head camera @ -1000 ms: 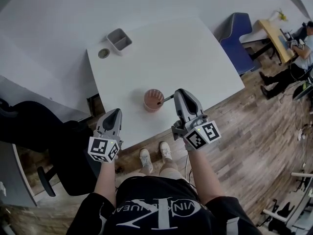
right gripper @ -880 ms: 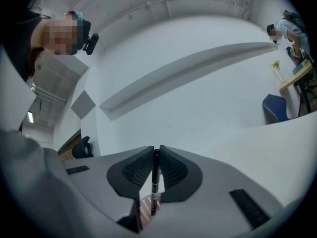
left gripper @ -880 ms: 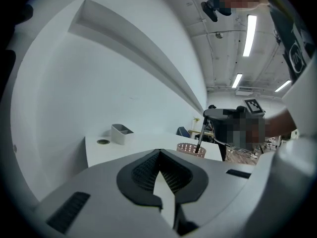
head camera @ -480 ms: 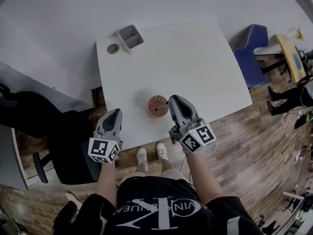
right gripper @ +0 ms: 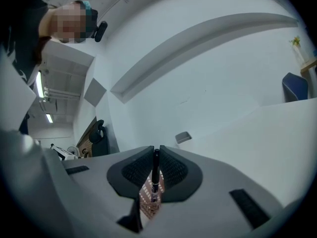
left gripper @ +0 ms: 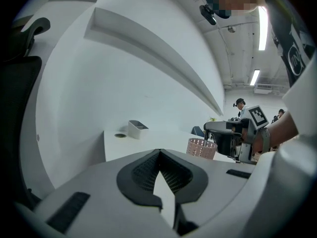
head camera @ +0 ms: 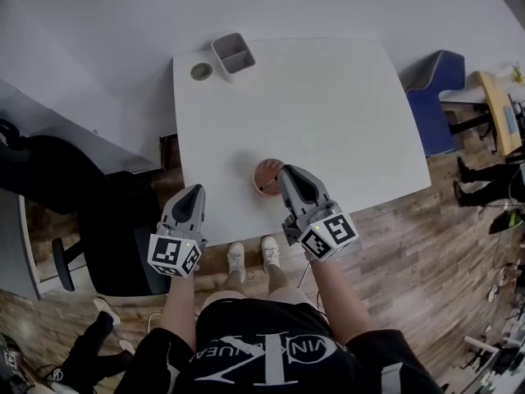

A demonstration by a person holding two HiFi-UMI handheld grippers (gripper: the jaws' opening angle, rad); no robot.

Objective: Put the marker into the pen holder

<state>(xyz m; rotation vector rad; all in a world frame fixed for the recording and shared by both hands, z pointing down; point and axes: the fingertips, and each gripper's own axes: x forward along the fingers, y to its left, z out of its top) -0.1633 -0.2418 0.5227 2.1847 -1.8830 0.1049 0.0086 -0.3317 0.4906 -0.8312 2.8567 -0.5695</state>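
Observation:
A pink mesh pen holder stands near the front edge of the white table. My right gripper is at the holder's right rim, shut on a black marker. In the right gripper view the marker stands upright between the pads, and its lower end hangs over the holder showing below the jaws. My left gripper hangs off the table's front left edge, shut and with nothing in it. From the left gripper view I see the holder and the right gripper beside it.
A grey tray and a small round thing sit at the table's far left corner. A black office chair stands left of the table and a blue chair to its right. Another person's legs show at lower left.
The right gripper has come down and leftward with the marker, from beside the holder to its rim. The left gripper has stayed where it was.

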